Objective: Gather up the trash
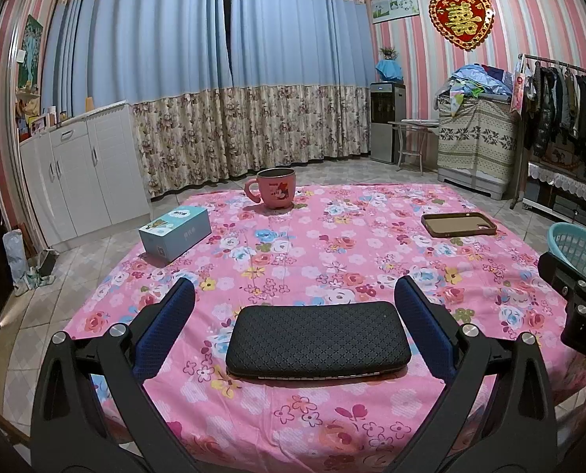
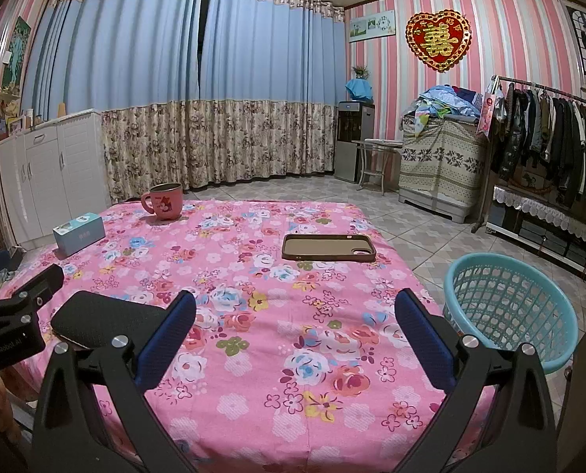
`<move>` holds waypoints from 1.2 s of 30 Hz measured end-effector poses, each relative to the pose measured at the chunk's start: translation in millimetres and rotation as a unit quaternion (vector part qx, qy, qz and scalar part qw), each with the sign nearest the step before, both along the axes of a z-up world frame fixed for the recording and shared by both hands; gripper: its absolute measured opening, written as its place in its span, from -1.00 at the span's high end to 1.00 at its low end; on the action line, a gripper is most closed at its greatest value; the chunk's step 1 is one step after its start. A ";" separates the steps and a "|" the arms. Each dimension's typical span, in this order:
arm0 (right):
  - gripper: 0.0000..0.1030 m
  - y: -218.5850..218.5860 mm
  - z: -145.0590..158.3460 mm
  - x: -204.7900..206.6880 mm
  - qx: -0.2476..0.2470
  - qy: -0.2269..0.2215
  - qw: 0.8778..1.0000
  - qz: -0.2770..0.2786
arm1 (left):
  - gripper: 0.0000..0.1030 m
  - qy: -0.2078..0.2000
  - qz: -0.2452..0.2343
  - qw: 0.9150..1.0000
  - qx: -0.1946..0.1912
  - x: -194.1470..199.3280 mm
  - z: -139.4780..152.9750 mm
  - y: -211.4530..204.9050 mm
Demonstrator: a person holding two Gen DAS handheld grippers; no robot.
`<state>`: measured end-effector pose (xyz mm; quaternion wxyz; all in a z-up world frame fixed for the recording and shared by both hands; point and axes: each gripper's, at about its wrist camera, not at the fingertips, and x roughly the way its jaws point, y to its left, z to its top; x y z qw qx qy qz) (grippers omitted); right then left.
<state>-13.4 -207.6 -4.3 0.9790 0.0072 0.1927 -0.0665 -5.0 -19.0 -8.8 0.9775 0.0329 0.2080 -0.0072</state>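
Left tongs: left gripper (image 1: 295,315) spread wide, nothing held; the black textured case (image 1: 318,339) lies flat on the cloth between its blue pads, neither pad touching it.
Right tongs: right gripper (image 2: 295,323) equally wide open and empty, hanging over bare cloth near the table's front edge.
Table: pink floral tablecloth (image 1: 332,244) carrying four items only.
Items: black case at the near edge; blue box (image 1: 174,232) far left; pink mug (image 1: 275,188) at the far edge; brown phone case (image 2: 328,247) right of centre, lying open side up.
Trash receptacle: turquoise basket (image 2: 510,311) off the table's right side, just beside the right gripper; looks empty from here.
Step in hand (judgement): start of collection; left gripper lined up on the black case, no grasp made.
Trash identity: unclear; nothing looks crumpled or discarded.
Next move calls for: closing the pads on the case's short ends, lifting clear, then carrying rightward to the basket.
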 end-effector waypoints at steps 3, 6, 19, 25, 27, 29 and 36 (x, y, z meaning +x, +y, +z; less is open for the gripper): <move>-0.91 0.1 0.2 -0.5 0.001 0.000 1.000 0.000 | -0.90 0.000 0.000 1.000 0.000 -0.1 0.0 -0.1; -0.91 0.1 0.4 -0.6 0.001 0.000 1.000 0.001 | -0.90 -0.001 0.001 1.000 0.000 0.5 0.0 0.3; -0.91 2.6 2.3 -3.1 0.001 -0.004 1.000 0.003 | -0.90 -0.006 0.001 1.000 -0.002 -0.4 6.8 2.3; -0.91 2.3 1.6 -3.7 0.002 -0.005 1.000 0.001 | -0.90 -0.006 0.000 1.000 0.002 -1.5 6.8 0.5; -0.92 2.7 1.0 -3.7 0.001 -0.005 1.000 0.001 | -0.90 -0.005 -0.003 1.000 0.001 -1.7 6.6 0.0; -0.91 2.4 0.7 -4.3 0.002 -0.005 1.000 0.001 | -0.90 -0.005 -0.003 1.000 0.000 -1.0 7.4 0.6; -0.91 2.5 0.3 -4.2 0.002 -0.005 1.000 0.001 | -0.90 -0.006 -0.004 1.000 0.000 -1.6 7.1 -0.1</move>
